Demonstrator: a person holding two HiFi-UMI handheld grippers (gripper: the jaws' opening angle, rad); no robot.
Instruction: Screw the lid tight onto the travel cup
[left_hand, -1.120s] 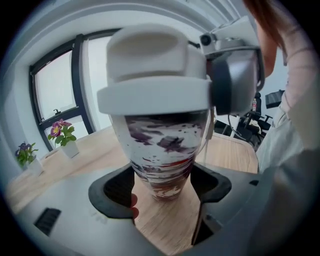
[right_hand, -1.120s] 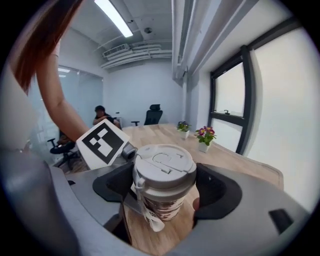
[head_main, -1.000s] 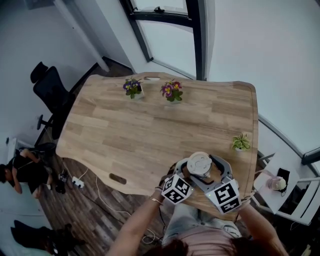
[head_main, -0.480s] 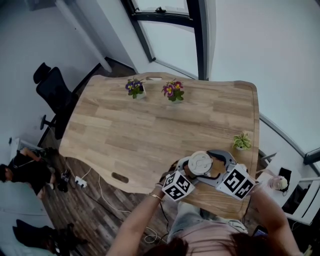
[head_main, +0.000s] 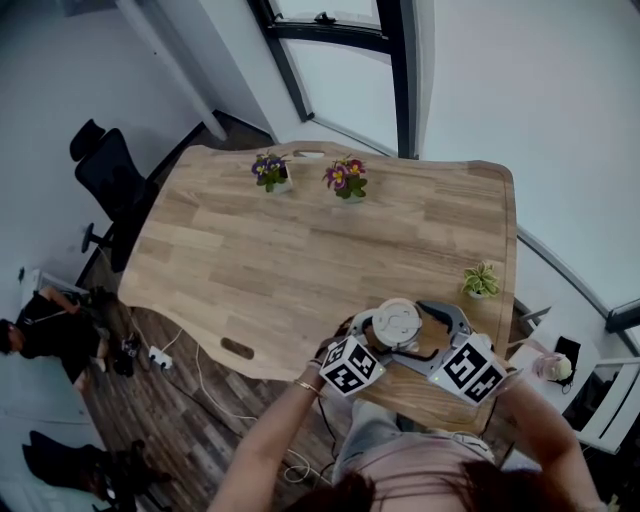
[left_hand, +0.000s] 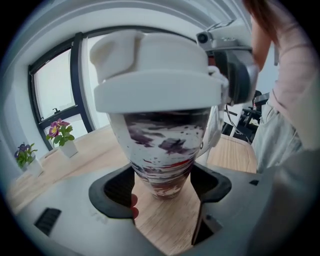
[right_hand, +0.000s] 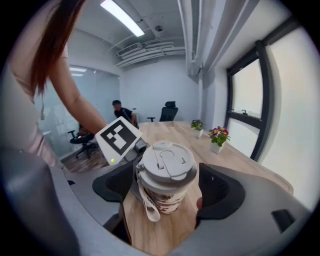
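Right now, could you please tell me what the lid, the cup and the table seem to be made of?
White flip-top lid: apparently matte moulded plastic, dull with crisp moulded edges. Splatter-patterned travel cup: smooth printed wall, perhaps plastic or coated steel; unclear. Light plank table: visible wood grain, satin finish; solid or veneer, I cannot tell.

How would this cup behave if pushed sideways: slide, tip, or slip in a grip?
The cup tapers to a narrow base under a wide lid, so it probably tips rather than slides. Its wall looks rigid and glossy, so possibly slippery. The strap hangs limp, likely floppy.
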